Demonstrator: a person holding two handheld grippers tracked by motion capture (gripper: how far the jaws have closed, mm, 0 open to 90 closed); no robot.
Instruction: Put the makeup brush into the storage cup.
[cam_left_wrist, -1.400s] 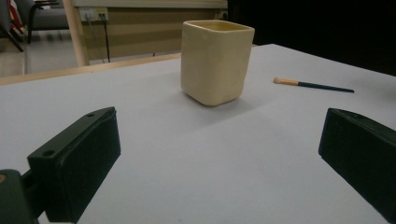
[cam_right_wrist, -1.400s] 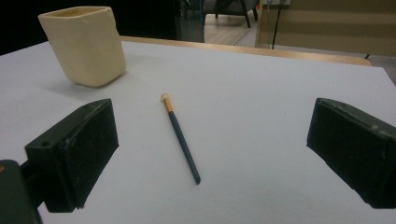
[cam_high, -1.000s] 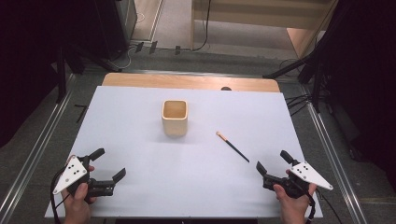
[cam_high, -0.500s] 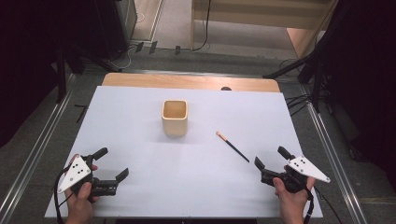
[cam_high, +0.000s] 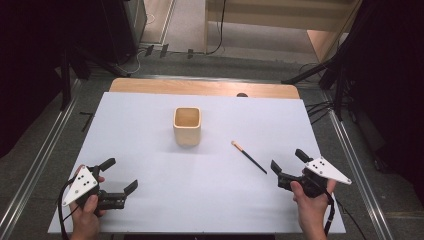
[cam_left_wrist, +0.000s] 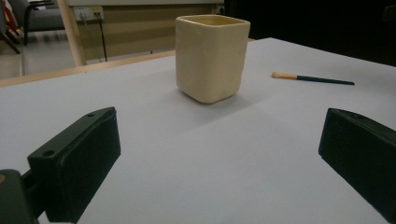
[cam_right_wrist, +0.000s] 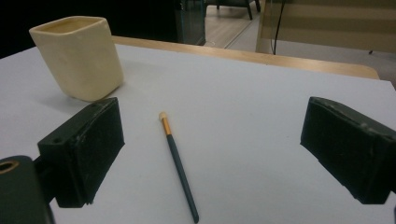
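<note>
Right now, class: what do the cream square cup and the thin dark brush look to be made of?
Cream square cup: probably glazed ceramic; thick rim, soft sheen, slightly uneven walls. Thin dark brush: likely painted wood or plastic handle, a gold-coloured band and pale tip.

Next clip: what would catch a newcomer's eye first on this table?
Probably the cream square cup, standing upright and alone near the middle of the white table. To its right lies a thin dark brush with a pale tip, flat on the surface and apart from the cup. At the near corners, the left gripper and right gripper are both open, the right one aimed at the brush.
</note>
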